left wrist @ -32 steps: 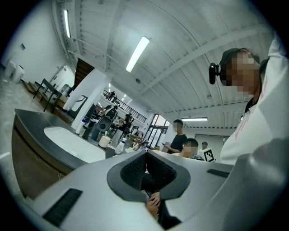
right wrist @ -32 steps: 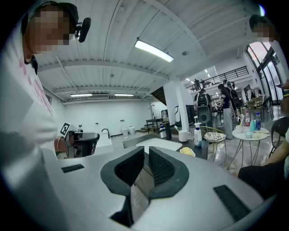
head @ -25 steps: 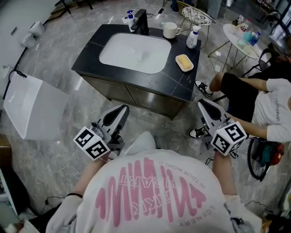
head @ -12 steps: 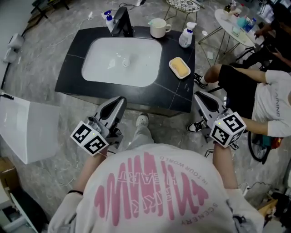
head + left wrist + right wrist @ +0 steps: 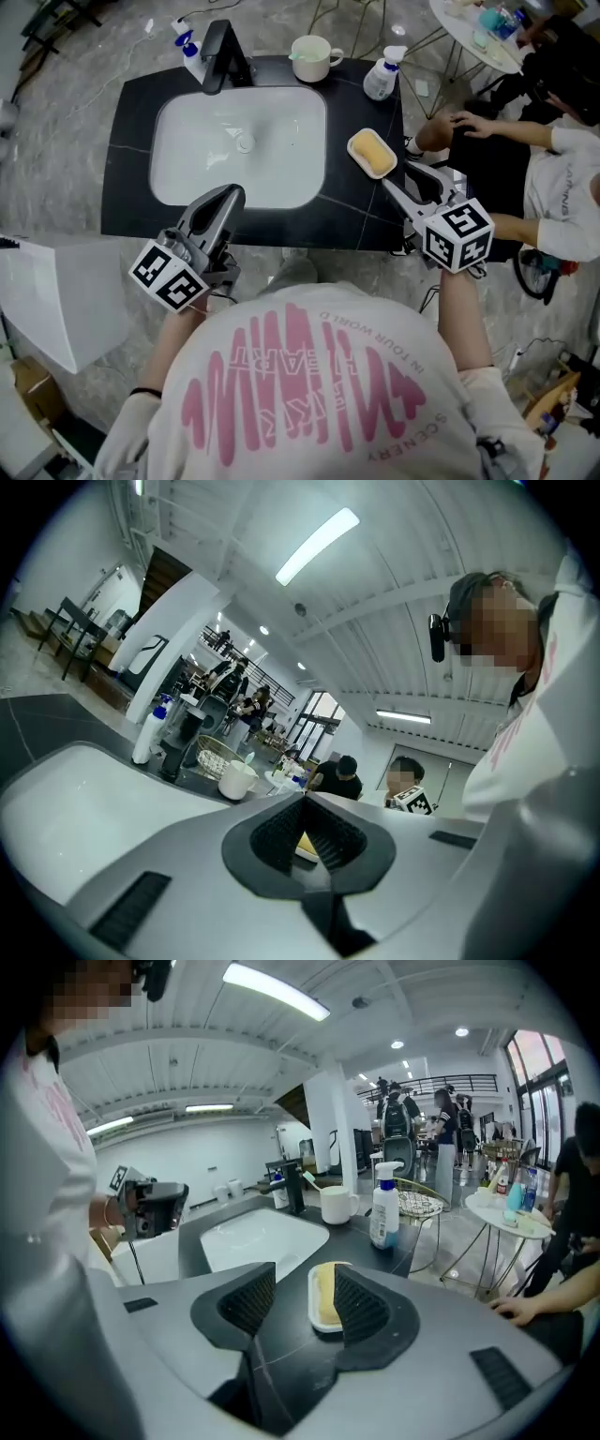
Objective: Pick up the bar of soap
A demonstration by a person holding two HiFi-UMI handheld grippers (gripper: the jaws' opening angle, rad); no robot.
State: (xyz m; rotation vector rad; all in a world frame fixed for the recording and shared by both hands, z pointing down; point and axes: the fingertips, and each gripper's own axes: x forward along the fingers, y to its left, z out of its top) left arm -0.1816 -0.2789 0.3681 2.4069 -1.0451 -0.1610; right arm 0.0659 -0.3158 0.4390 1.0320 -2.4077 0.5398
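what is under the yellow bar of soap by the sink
A shallow white soap dish holds the yellow bar of soap, and it rests on the black countertop. The dish's floor beneath the soap is covered.

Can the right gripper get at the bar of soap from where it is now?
Probably yes. The right gripper points at the bar of soap in its dish, jaws opening with nothing held, and nothing stands in the way; the spray bottle sits farther back.

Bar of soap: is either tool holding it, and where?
Nothing is held. The bar of soap lies in its dish, ahead of the right tool's opening jaws.
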